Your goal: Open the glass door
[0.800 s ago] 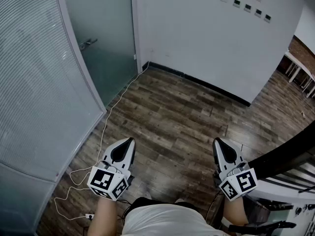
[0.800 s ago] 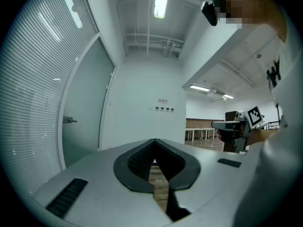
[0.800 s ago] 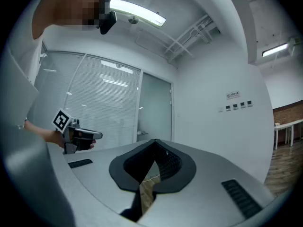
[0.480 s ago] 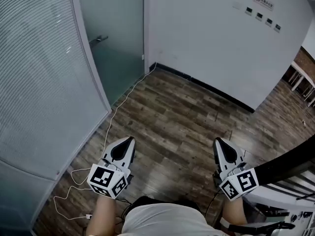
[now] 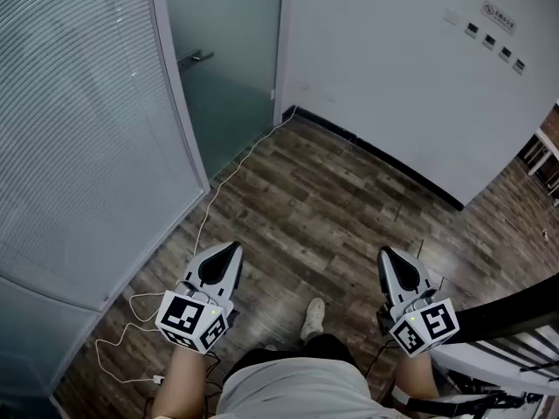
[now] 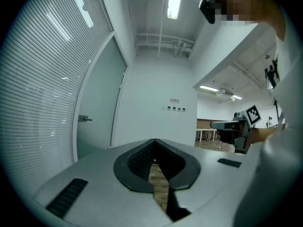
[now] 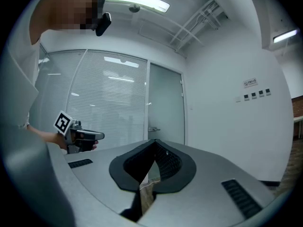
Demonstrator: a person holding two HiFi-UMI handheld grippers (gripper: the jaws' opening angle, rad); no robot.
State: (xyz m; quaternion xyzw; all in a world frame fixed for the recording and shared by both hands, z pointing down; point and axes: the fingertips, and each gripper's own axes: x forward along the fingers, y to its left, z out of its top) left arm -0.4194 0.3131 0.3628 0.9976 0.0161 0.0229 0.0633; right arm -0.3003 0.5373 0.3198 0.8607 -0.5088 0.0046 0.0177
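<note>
Stepping closer to glass door (image 5: 229,85), upper left; handle (image 5: 197,57) shifted rightward, shoe (image 5: 313,318) newly in view. Approach only, door untouched. Left gripper (image 5: 233,249), right gripper (image 5: 383,252): jaws together, empty.

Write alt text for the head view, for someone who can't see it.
A person looks down at two shut, empty tongs, the left tongs and the right tongs, held level over a wood floor. Ahead at the left stands a frosted glass door with a metal handle, well beyond both tongs, beside a wall of blinds.
</note>
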